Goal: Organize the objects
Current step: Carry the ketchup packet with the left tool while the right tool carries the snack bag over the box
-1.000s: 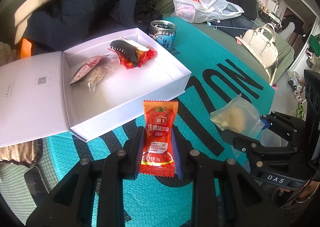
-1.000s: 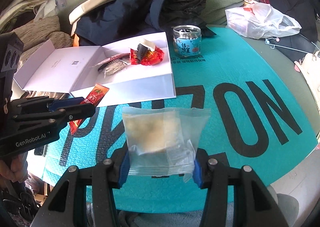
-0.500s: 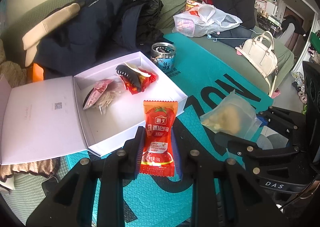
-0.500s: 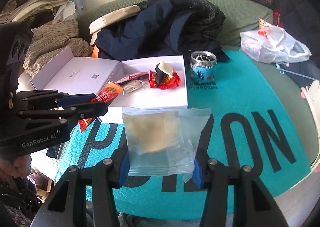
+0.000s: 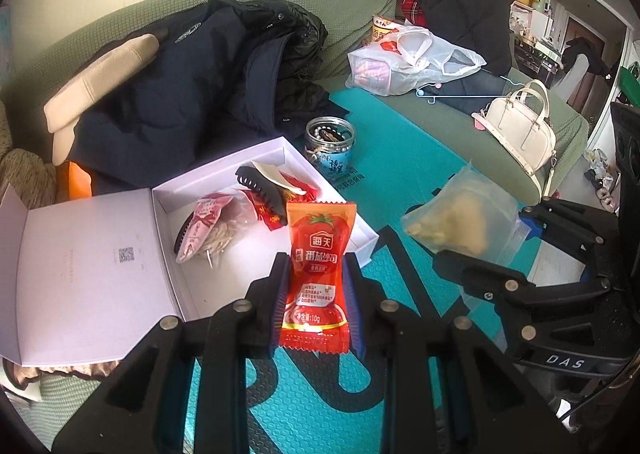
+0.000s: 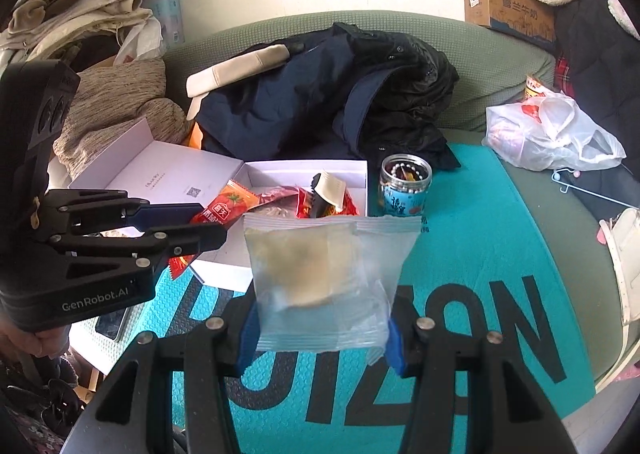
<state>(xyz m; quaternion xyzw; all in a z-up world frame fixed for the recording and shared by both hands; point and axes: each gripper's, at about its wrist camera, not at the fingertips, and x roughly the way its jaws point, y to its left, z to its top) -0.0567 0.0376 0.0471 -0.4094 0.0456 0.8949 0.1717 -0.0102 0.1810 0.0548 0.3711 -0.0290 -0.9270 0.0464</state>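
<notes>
Left gripper [image 5: 316, 306] fingers pinch glossy red ketchup sachet [image 5: 318, 274]; right gripper [image 6: 320, 338] fingers clamp crinkly clear pouch [image 6: 320, 274]; both now raised higher above white box [image 5: 224, 254].

White box [image 5: 362, 232] open upward; its near half floor bare, far half taken by a hair claw [image 5: 260, 192], red wrappers [image 5: 276, 210] and a pink packet [image 5: 204, 220]. Open lid [image 5: 88, 274] lies flat to its left. Glass jar [image 5: 330, 152] stands just beside the far right corner. Dark jacket [image 5: 192, 94] crowds the rear edge. Teal mat [image 6: 472, 254] right of the box lies unobstructed
</notes>
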